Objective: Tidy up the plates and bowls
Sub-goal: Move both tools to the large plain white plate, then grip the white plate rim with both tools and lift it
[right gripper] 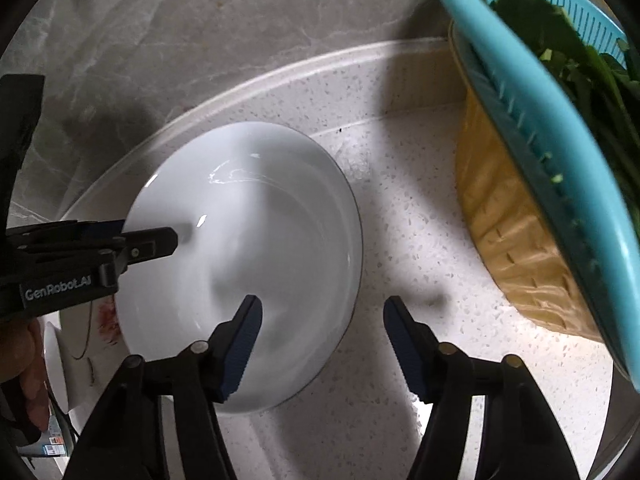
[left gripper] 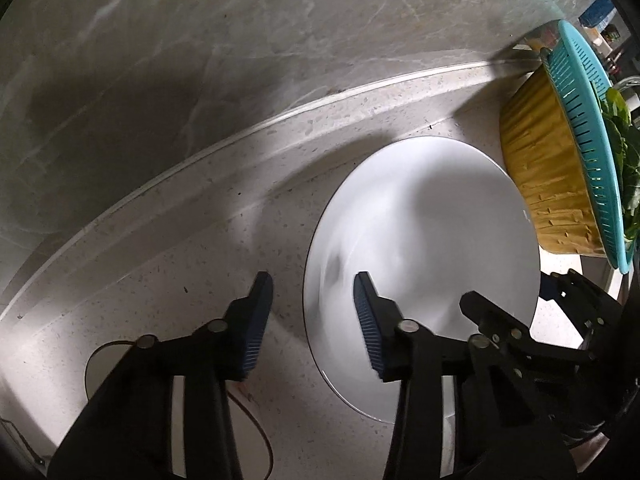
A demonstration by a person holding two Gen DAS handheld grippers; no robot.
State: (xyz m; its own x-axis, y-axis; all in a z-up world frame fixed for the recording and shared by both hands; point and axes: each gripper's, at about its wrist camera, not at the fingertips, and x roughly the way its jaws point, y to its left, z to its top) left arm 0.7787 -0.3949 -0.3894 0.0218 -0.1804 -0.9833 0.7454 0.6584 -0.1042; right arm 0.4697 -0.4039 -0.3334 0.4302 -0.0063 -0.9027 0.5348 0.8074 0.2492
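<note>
A large white plate (left gripper: 432, 248) lies on the speckled countertop (left gripper: 200, 248); it also shows in the right wrist view (right gripper: 248, 248). My left gripper (left gripper: 314, 288) is open, its jaws straddling the plate's left rim. My right gripper (right gripper: 322, 312) is open, its jaws straddling the plate's right rim. The left gripper's body (right gripper: 80, 256) reaches in over the plate's left side. Another dish with a dark rim line (left gripper: 100, 360) sits at the lower left; a dish with a red pattern (right gripper: 100, 332) sits partly under the plate.
A yellow basin (left gripper: 548, 168) with a teal colander (left gripper: 588, 136) of green leaves stands tilted at the right, also in the right wrist view (right gripper: 520, 240). A grey marble wall (left gripper: 200, 60) rises behind the counter.
</note>
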